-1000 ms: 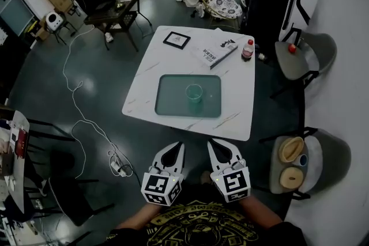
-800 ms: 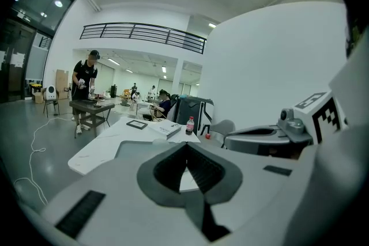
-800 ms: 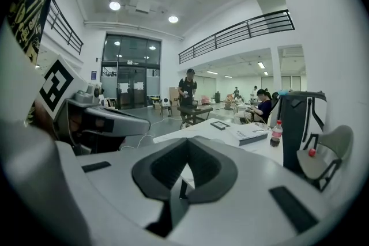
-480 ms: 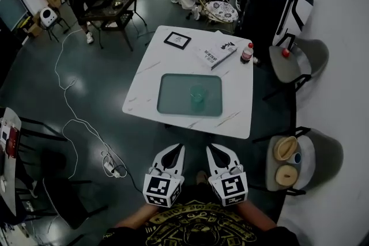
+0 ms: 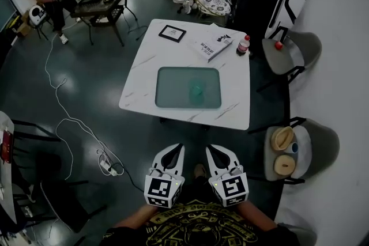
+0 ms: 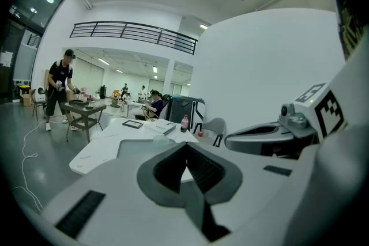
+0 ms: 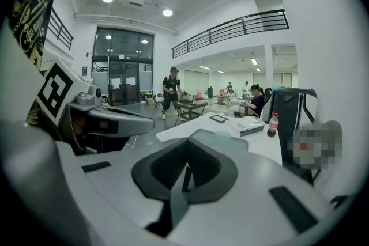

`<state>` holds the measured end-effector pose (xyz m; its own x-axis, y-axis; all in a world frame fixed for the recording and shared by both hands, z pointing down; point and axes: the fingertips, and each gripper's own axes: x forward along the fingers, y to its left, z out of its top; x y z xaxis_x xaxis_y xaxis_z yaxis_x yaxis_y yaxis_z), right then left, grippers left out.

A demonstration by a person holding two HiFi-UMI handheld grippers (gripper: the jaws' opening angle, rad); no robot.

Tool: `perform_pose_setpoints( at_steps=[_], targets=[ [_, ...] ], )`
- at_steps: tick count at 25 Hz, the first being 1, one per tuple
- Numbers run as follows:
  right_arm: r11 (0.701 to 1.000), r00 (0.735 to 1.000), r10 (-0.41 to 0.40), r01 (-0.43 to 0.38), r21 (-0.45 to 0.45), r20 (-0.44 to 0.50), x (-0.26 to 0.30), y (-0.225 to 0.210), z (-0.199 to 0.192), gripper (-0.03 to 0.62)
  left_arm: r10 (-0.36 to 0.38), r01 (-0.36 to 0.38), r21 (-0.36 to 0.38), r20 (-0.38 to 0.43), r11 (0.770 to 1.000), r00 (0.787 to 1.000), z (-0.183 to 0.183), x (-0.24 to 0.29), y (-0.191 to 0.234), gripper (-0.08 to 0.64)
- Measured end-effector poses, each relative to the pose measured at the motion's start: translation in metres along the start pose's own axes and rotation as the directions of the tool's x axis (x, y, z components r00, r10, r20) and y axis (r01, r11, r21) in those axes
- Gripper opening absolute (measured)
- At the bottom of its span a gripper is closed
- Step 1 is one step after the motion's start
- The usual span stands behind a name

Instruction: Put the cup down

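Stepping back, we have let the white marble square table (image 5: 230, 109) slide further ahead of our left gripper (image 5: 177, 148) and right gripper (image 5: 212, 148).
Well ahead of both tools, the rectangular teal tray (image 5: 173, 89) lies on it with the translucent green plastic cup (image 5: 198, 91) inside, so the putting-down looks done to us; both pairs of jaws are clenched on nothing.

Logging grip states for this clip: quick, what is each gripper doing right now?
Left gripper: jaws closed, nothing between them.
Right gripper: jaws closed, nothing between them.
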<state>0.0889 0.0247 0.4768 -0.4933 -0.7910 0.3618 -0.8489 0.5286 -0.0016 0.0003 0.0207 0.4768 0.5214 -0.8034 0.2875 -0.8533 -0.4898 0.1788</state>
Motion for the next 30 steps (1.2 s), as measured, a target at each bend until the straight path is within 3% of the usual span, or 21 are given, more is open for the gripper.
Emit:
perform_pose_setpoints(
  at_steps=[11,30],
  targets=[
    [1.0,1.0,-0.015,0.015,0.008,-0.01,-0.001,0.021,-0.021,0.006,-0.05,0.05,0.009,-0.022,0.999,0.999,-0.009,-0.006,0.006,0.011],
    [0.997,0.997,-0.075,0.075,0.012,-0.002,0.008,0.016,-0.013,0.005,-0.092,0.093,0.008,-0.022,0.996,0.995,-0.005,0.0,0.02,0.011]
  ],
)
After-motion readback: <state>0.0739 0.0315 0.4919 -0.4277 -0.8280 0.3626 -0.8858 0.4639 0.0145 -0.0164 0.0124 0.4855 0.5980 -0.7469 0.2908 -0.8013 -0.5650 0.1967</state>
